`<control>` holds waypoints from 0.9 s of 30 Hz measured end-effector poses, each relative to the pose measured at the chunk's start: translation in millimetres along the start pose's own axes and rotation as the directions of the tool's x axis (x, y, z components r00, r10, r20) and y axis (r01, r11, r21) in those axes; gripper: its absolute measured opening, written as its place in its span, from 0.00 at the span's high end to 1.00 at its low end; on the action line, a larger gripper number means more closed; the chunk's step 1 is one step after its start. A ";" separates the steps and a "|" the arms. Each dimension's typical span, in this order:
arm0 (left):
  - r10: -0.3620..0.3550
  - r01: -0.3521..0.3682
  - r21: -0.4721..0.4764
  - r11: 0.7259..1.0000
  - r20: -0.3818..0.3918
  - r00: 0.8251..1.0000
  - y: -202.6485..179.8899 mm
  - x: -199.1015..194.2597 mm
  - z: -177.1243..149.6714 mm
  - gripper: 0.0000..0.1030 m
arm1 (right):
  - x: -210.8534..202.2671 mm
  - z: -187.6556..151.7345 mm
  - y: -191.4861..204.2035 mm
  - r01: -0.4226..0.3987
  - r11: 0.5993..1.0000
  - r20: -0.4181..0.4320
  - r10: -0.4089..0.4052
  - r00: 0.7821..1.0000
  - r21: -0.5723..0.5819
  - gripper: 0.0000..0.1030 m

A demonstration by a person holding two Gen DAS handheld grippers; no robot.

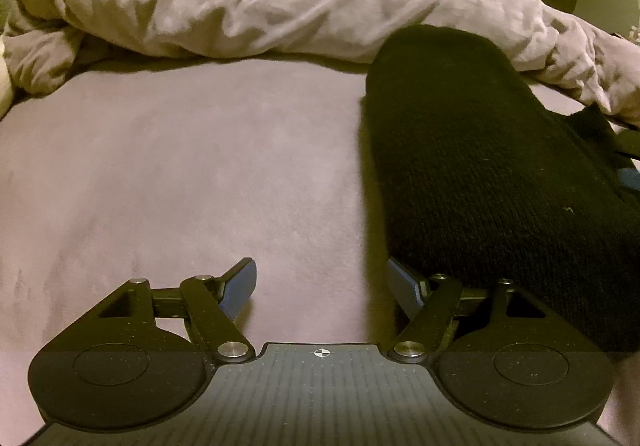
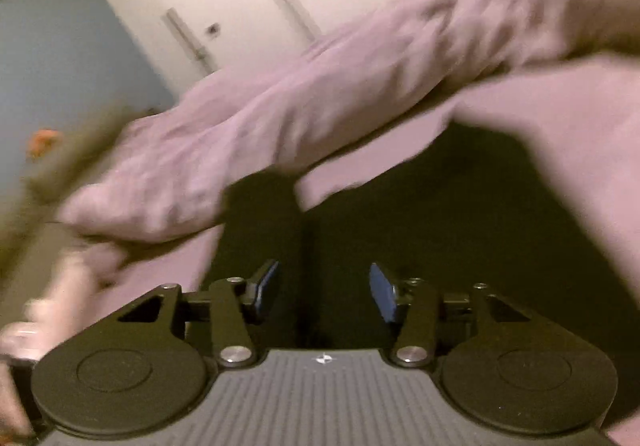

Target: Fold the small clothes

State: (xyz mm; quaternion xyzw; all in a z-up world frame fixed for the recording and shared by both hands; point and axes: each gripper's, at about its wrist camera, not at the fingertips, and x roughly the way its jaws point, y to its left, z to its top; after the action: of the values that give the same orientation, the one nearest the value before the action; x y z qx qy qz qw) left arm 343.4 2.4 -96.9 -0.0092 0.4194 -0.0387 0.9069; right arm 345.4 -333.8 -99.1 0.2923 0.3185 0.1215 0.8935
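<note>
Left gripper (image 1: 322, 288) fingers apart over bed sheet (image 1: 180, 174), black sock (image 1: 480, 174) beside, right gripper (image 2: 323, 292) fingers apart above dark fabric, nothing clamped.

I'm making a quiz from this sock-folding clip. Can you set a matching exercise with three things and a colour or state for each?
Things:
1. sock
2. duvet
3. left gripper

Descriptions:
A. crumpled, pale mauve
B. jaws open, nothing between them
C. black knit, lying flat on the bed

Pairs: 1-C, 2-A, 3-B
</note>
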 end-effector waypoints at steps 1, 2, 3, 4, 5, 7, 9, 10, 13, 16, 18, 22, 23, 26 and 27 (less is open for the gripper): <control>-0.001 0.001 0.004 1.000 -0.002 1.000 -0.1 -0.8 0.7 0.25 | 12.9 2.9 -2.5 -0.009 0.999 -0.036 0.010 0.999 0.035 0.43; -0.001 0.001 0.010 1.000 -0.003 1.000 -0.3 -1.4 1.2 0.25 | 22.3 5.2 -3.3 -0.027 0.999 -0.056 0.029 0.998 0.046 0.43; -0.002 0.002 0.017 1.000 -0.002 1.000 -0.2 -1.7 1.4 0.25 | 31.1 6.8 -2.0 -0.059 0.998 -0.077 0.062 0.995 0.037 0.38; -0.001 0.001 0.024 1.000 -0.001 1.000 -0.6 -1.5 1.6 0.25 | 41.6 9.3 0.0 -0.075 0.997 -0.113 0.079 0.991 0.037 0.33; 0.000 0.000 0.028 1.000 0.000 1.000 -0.9 -1.2 1.5 0.25 | 46.5 6.9 2.9 -0.085 0.995 -0.137 0.091 0.986 0.052 0.32; 0.001 -0.002 0.027 1.000 0.001 1.000 -1.3 -1.3 1.0 0.25 | 60.4 5.3 2.8 -0.110 0.990 -0.176 0.123 0.977 0.087 0.43; -0.001 0.001 0.028 1.000 -0.001 1.000 -0.8 -1.9 1.2 0.25 | 61.2 2.6 7.5 -0.110 0.990 -0.182 0.124 0.975 0.086 0.84; -0.002 0.002 0.028 1.000 -0.002 1.000 -1.1 -2.2 1.2 0.25 | 55.9 0.8 12.0 -0.106 0.991 -0.178 0.119 0.977 0.078 0.84; -0.010 0.010 0.022 1.000 0.024 1.000 1.9 -12.1 1.7 0.15 | 27.6 -4.8 46.5 -0.020 0.992 -0.069 0.012 0.998 -0.122 0.86; -0.004 0.003 0.006 1.000 0.075 0.997 1.3 -22.6 4.2 0.08 | -7.4 -3.2 53.8 0.101 0.969 0.077 -0.085 0.993 -0.227 0.87; -0.017 0.016 0.018 1.000 0.064 0.998 -8.3 -19.1 7.8 0.08 | -6.2 -9.5 40.1 0.163 0.965 0.053 -0.156 0.986 -0.206 0.86; 0.049 -0.050 0.092 0.994 0.013 0.999 -29.8 -1.1 9.3 0.17 | 17.1 -27.8 24.7 0.243 0.925 0.016 -0.250 0.968 -0.292 0.66; 0.029 -0.030 0.084 0.996 0.005 1.000 -28.5 -1.3 9.3 0.23 | 11.2 -24.3 25.2 0.232 0.934 0.022 -0.235 0.972 -0.272 0.58; 0.040 -0.041 0.103 0.994 0.006 0.999 -26.7 -1.0 6.7 0.24 | -10.0 -10.6 19.9 0.292 0.931 0.112 -0.273 0.956 -0.221 0.10; 0.044 -0.045 0.106 0.993 0.005 0.999 -26.6 0.1 5.7 0.24 | -14.9 -7.2 13.9 0.295 0.933 0.127 -0.273 0.953 -0.207 0.10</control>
State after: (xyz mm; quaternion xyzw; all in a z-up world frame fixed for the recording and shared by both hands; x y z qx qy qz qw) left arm 346.1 -24.2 -91.9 0.0483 0.4155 -0.0407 0.9074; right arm 328.9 -325.5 -87.8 0.1462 0.2983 0.0116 0.9431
